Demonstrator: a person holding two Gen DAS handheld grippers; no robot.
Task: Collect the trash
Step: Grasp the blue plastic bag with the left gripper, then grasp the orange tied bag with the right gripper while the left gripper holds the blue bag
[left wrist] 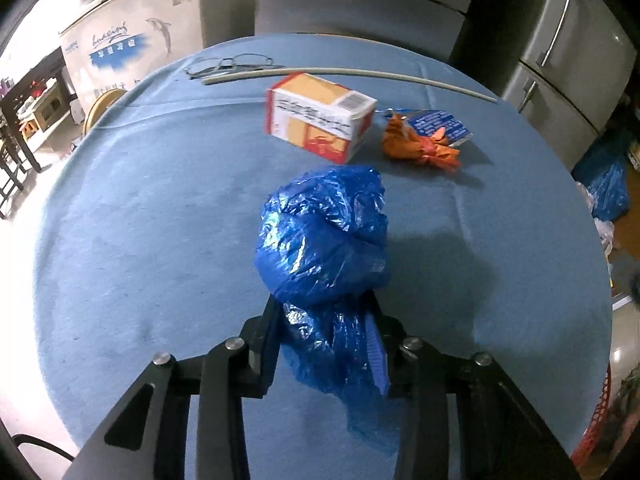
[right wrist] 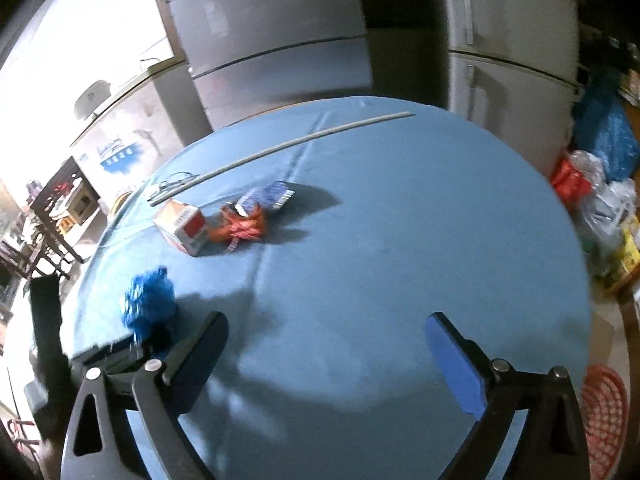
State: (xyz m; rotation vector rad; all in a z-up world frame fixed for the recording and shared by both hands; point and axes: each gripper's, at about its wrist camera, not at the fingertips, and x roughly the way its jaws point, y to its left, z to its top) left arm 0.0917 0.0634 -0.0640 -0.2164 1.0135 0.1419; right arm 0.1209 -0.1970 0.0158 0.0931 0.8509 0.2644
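My left gripper [left wrist: 324, 312] is shut on a crumpled blue plastic bag [left wrist: 324, 236], held over the round blue-covered table [left wrist: 140, 220]. The bag also shows in the right wrist view [right wrist: 150, 304], at the left. Beyond it lie a red and white carton [left wrist: 320, 114] and an orange and blue crumpled wrapper [left wrist: 424, 138]. In the right wrist view the carton [right wrist: 182, 226] and the wrapper [right wrist: 252, 218] lie far ahead to the left. My right gripper [right wrist: 326, 340] is open and empty above bare tablecloth [right wrist: 400, 240].
A thin white rod [left wrist: 360, 74] and a pair of glasses [left wrist: 228, 64] lie at the table's far edge. Fridges [right wrist: 280, 28] stand behind. A red mesh basket [right wrist: 604, 412] sits low at the right, with bags [right wrist: 604, 200] piled on the floor.
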